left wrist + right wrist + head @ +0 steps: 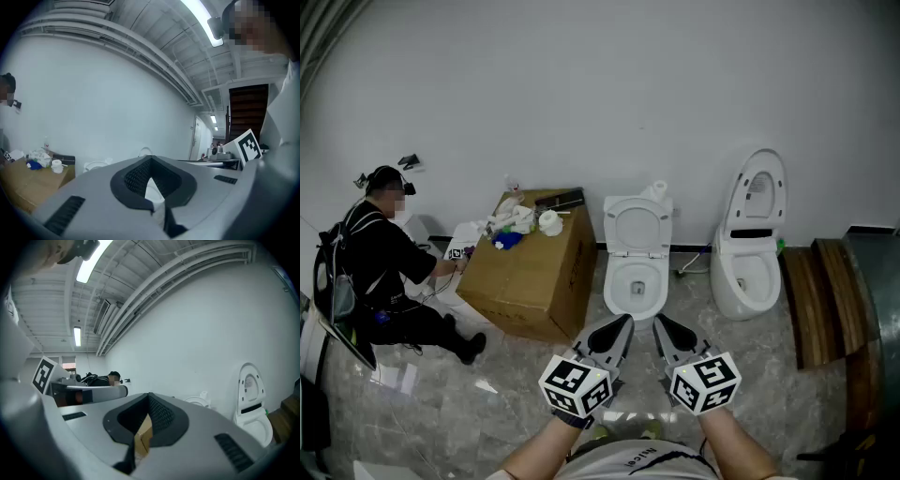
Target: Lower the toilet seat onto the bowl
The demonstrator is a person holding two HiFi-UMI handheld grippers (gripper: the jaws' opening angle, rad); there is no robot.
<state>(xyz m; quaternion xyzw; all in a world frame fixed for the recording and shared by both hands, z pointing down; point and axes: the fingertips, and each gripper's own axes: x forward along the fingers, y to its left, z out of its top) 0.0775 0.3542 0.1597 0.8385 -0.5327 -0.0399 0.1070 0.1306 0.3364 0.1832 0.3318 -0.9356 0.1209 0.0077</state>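
Note:
Straight ahead in the head view stands a white toilet (636, 281); its seat ring (637, 225) is raised and leans back toward the wall. A second white toilet (745, 277) stands to its right, its seat and lid (759, 192) upright too. My left gripper (623, 323) and right gripper (661, 323) are side by side low in the view, short of the first bowl and touching nothing. Both are shut and hold nothing. The right gripper view shows the second toilet (251, 394) at the right, beyond the shut jaws of the right gripper (149, 395). The left gripper (150, 159) looks at the wall.
A cardboard box (534, 277) with rolls and small items on top stands left of the first toilet. A person in black (384, 272) sits on the floor at the far left. Wooden boards (811, 300) lie at the right. The floor is grey marble tile.

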